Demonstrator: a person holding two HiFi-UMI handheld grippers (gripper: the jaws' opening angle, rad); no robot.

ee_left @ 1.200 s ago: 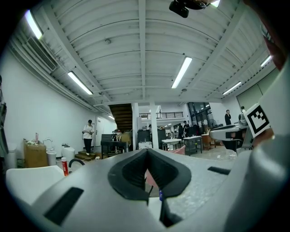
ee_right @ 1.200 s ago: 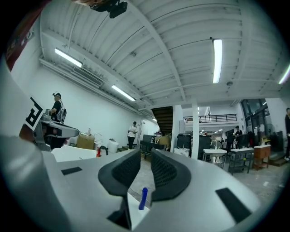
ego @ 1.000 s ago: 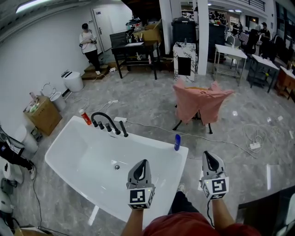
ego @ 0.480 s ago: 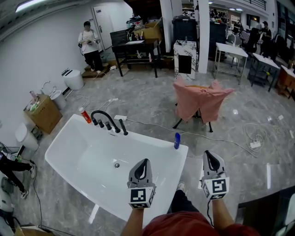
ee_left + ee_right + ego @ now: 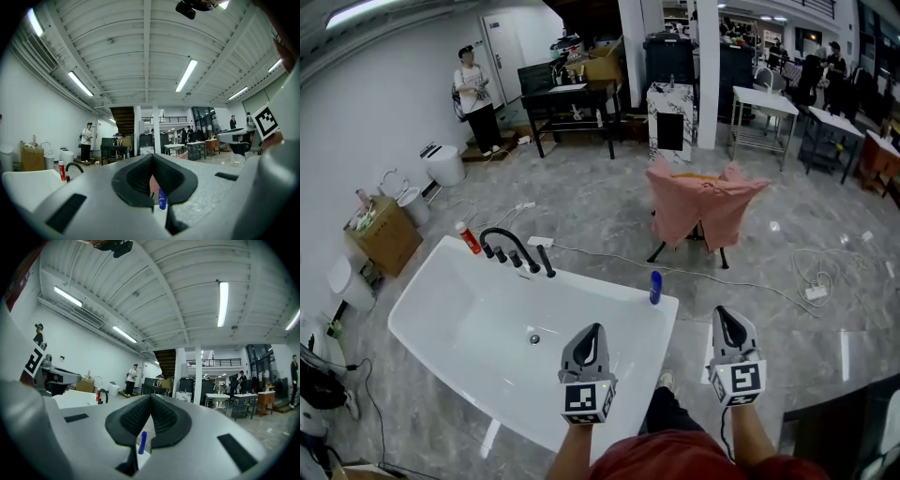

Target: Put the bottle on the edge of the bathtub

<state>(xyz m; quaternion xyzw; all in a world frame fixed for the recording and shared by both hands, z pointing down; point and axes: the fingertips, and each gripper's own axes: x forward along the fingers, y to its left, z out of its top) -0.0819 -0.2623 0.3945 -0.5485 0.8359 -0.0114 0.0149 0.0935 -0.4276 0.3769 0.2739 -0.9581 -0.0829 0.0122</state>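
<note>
Head view: the bottle (image 5: 655,287) stands on the bathtub (image 5: 609,286) rim; probably light, stiff and slick, so grip mid-body. Left gripper (image 5: 592,331) and right gripper (image 5: 724,318) fingers are together, empty.

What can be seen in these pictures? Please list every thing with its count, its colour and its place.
bathtub: one, white, on the grey floor in front of the person.
blue bottle: one, blue, upright on the tub's far right corner.
red bottle: one, red, at the tub's far left corner.
faucet: one, black, on the tub's far rim.
cloth: one, pink, draped up off the floor beyond the tub.
cardboard box: one, brown, left of the tub.
bystander: one, white top, dark trousers, far left of the room.
left gripper: one, grey, jaws shut, empty, above the tub's near rim.
right gripper: one, grey, jaws shut, empty, right of the tub.
</note>
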